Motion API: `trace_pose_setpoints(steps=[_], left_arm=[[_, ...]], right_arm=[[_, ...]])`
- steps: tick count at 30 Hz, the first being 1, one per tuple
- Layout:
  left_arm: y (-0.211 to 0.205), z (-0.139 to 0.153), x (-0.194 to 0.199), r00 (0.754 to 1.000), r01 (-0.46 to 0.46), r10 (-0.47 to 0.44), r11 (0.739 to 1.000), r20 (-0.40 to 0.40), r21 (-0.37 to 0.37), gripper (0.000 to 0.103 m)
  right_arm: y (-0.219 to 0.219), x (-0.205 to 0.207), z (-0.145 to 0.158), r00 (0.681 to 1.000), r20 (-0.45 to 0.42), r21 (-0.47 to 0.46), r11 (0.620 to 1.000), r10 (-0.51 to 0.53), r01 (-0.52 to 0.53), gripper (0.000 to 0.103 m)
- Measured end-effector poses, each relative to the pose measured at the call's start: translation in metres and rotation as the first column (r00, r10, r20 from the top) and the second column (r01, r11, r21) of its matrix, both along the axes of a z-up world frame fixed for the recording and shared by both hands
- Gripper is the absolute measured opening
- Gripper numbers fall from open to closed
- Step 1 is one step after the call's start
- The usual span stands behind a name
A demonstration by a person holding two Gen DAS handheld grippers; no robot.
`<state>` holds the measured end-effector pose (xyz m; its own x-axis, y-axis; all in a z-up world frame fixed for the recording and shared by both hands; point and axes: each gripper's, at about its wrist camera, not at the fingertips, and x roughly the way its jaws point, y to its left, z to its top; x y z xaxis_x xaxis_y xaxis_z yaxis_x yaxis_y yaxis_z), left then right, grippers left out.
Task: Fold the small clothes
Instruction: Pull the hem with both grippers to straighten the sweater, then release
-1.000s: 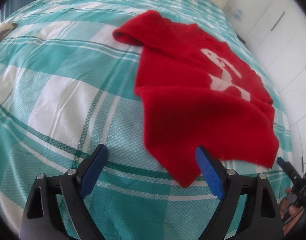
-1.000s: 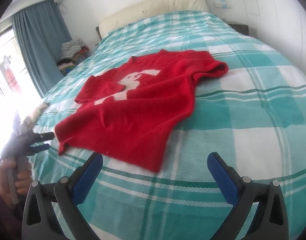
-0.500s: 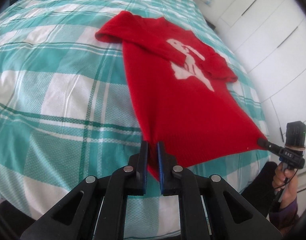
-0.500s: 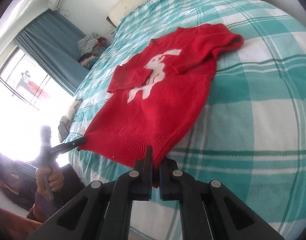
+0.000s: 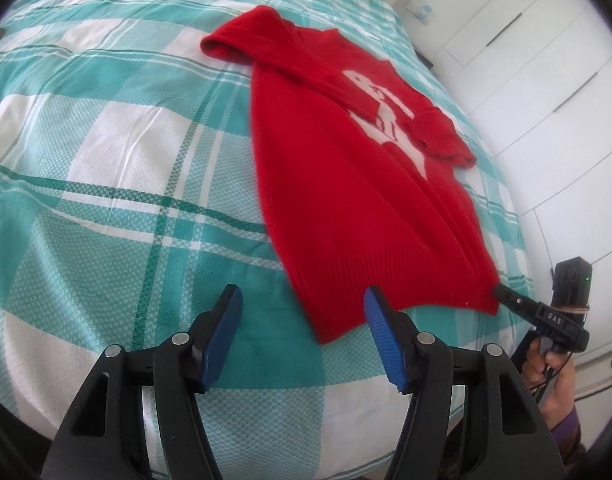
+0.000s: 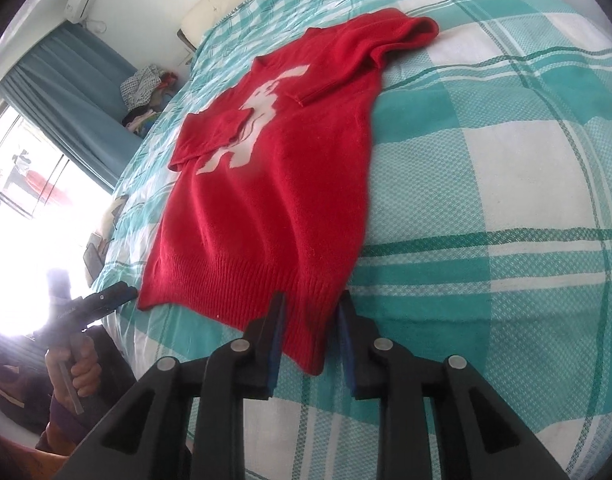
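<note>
Red knitted sweater (image 5: 357, 184) with a white animal motif lies flat on the teal-and-white checked bed (image 5: 106, 152), sleeves turned in, body unfolded. Left hand-held gripper (image 5: 302, 336) has just been opening, empty; right hand-held gripper (image 6: 311, 340), likewise loosening, straddles the hem corner.

White letters "DAS" on black body of right gripper (image 5: 499, 292), seen in left wrist view; nothing else readable.

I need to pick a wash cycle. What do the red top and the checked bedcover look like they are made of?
Red top: seems a soft, matte knit, perhaps wool or acrylic; ribbed hem, fuzzy surface. Checked bedcover: looks like woven cotton with a dull waffle-like texture; the fibre cannot be confirmed.
</note>
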<state>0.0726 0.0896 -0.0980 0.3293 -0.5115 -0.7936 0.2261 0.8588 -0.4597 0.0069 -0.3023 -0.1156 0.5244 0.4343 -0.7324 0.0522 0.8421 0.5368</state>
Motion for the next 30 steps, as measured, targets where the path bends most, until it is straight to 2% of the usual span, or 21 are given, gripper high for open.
trace_pose_setpoints(steps=[3, 4, 5, 7, 9, 13, 17, 19, 22, 24, 30], left_arm=[[-0.025, -0.012, 0.005, 1.0, 0.013, -0.013, 0.999, -0.011, 0.032, 0.049], [-0.03, -0.014, 0.006, 1.0, 0.016, -0.016, 0.999, -0.014, 0.041, 0.032], [-0.034, -0.018, 0.007, 0.999, 0.018, -0.016, 0.999, -0.029, 0.049, 0.002], [-0.033, -0.021, 0.008, 0.998, -0.011, 0.013, 0.999, -0.06, 0.04, 0.003], [-0.024, -0.014, 0.003, 0.998, -0.025, 0.028, 0.998, -0.051, 0.065, 0.002], [-0.001, 0.009, -0.014, 0.999, -0.048, 0.045, 0.99, 0.02, 0.136, 0.001], [0.01, 0.013, -0.025, 0.998, -0.057, 0.049, 0.982, 0.045, 0.181, 0.001], [0.006, 0.002, -0.025, 0.998, -0.057, 0.047, 0.973, 0.046, 0.225, 0.001], [0.005, -0.018, -0.02, 0.998, -0.068, 0.064, 0.969, 0.025, 0.237, 0.001], [0.0, -0.02, -0.018, 0.997, -0.071, 0.063, 0.966, 0.041, 0.25, 0.002], [-0.006, -0.021, -0.02, 0.994, -0.087, 0.068, 0.959, 0.081, 0.269, 0.002]], right_arm=[[0.001, 0.001, -0.001, 1.0, 0.008, 0.012, 1.0, 0.011, -0.011, 0.027], [0.002, 0.002, -0.003, 1.0, 0.004, 0.016, 1.0, 0.009, -0.009, 0.027], [0.004, 0.004, -0.006, 1.0, -0.001, 0.018, 1.0, 0.008, -0.008, 0.027], [0.008, 0.008, -0.012, 1.0, -0.012, 0.013, 1.0, 0.02, -0.02, 0.027], [0.013, 0.007, -0.01, 0.999, -0.023, -0.051, 0.998, 0.021, -0.023, 0.004], [0.013, -0.009, 0.012, 1.0, -0.007, -0.104, 0.994, 0.012, -0.012, 0.004], [0.018, -0.022, 0.023, 1.0, -0.018, -0.105, 0.994, 0.016, -0.018, 0.003], [0.025, -0.024, 0.013, 0.999, -0.051, -0.139, 0.99, 0.013, -0.02, 0.003], [0.024, -0.023, -0.018, 0.994, -0.112, -0.167, 0.986, -0.02, 0.001, 0.003], [0.02, -0.024, -0.03, 0.994, -0.103, -0.143, 0.989, -0.039, 0.024, 0.002], [0.02, -0.028, -0.028, 0.998, -0.051, -0.168, 0.985, -0.035, 0.026, 0.002]])
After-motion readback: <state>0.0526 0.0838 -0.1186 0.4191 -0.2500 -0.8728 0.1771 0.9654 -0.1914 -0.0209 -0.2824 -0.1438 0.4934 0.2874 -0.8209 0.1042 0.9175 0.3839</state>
